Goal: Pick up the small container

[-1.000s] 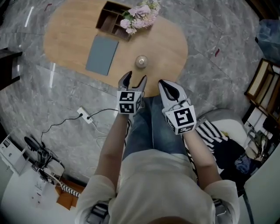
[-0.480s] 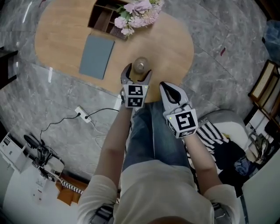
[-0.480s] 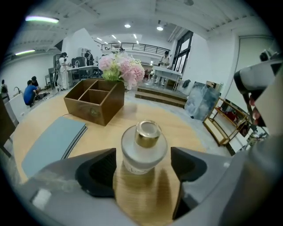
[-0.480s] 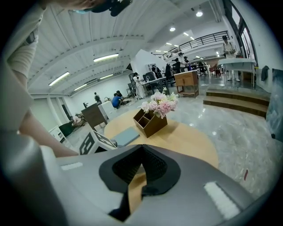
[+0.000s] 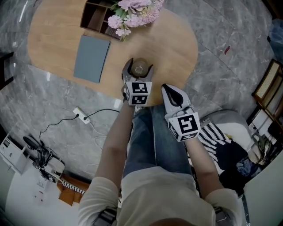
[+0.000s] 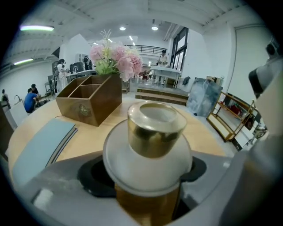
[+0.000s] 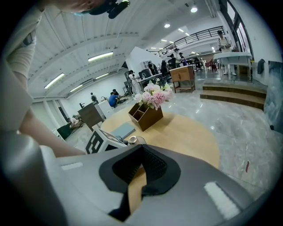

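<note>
The left tool (image 5: 138, 66) stood wide open, its jaws having just been opening. The small container (image 6: 154, 128) stood upright between them, one jaw on each side. I could not see either pad pressing on it. Seen along the jaws, it showed a gold cap above a rounded white collar and filled the middle of the left gripper view. The right tool (image 5: 167, 88) hung just beside the left one, on the person's side of the counter edge and over the jeans (image 5: 146, 137). Its jaws were drawn together to a thin slit with nothing between them.

The container rested on an oval wooden counter (image 5: 177, 39), near the edge closest to the person. Farther in lay a flat grey-blue pad (image 5: 91, 58). Beyond that was a dark wooden organiser box (image 5: 93, 16) with pink flowers (image 5: 132, 11) beside it.

The floor (image 5: 48, 97) was grey polished stone, and a white power strip (image 5: 81, 114) with its cable lay on it. The room was a large white hall with ceiling lights. Low steps (image 6: 159, 95) and a wooden rack (image 6: 230, 119) stood far off, and people (image 6: 31, 99) worked in the distance.
</note>
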A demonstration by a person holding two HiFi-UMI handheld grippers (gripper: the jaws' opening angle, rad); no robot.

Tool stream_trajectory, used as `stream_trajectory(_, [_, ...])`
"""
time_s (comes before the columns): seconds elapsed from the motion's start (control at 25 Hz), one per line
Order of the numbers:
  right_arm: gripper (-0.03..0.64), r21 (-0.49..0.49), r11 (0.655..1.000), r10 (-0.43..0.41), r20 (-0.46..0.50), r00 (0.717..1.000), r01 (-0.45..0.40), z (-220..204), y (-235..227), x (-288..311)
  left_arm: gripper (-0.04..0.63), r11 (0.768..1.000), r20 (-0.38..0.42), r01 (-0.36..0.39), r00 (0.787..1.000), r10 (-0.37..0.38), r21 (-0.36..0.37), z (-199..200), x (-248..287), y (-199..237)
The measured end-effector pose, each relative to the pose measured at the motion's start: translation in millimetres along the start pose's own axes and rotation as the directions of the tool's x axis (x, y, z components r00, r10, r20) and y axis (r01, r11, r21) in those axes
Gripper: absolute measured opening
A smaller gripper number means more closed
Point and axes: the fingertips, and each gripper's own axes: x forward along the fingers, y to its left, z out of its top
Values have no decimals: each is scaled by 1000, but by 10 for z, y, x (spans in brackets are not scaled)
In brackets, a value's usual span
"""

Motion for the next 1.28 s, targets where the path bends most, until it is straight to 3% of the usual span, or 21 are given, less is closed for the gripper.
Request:
stream_trajectory(0.28, [2,16,1000,-8,3,1000,8,12,-10,5,356,999,-13,4,1000,-3,45,24,35,-3])
stream_trajectory(0.56, [2,33,999,-23,44,999,21,129,125,-87,353,999,-50,29,998,-30,-20,-97,-148,-9])
stream_trajectory(0.96, [2,18,999,-51,90,995,49,144,427,-404,353,999,-48,44,998,-45,-20,-231,-865,-111])
stream_trajectory(1.28, [2,-20,997,-67,127,990,70,112,804,-814,353,998,2,56,998,-56,-23,-250,-1556,-268])
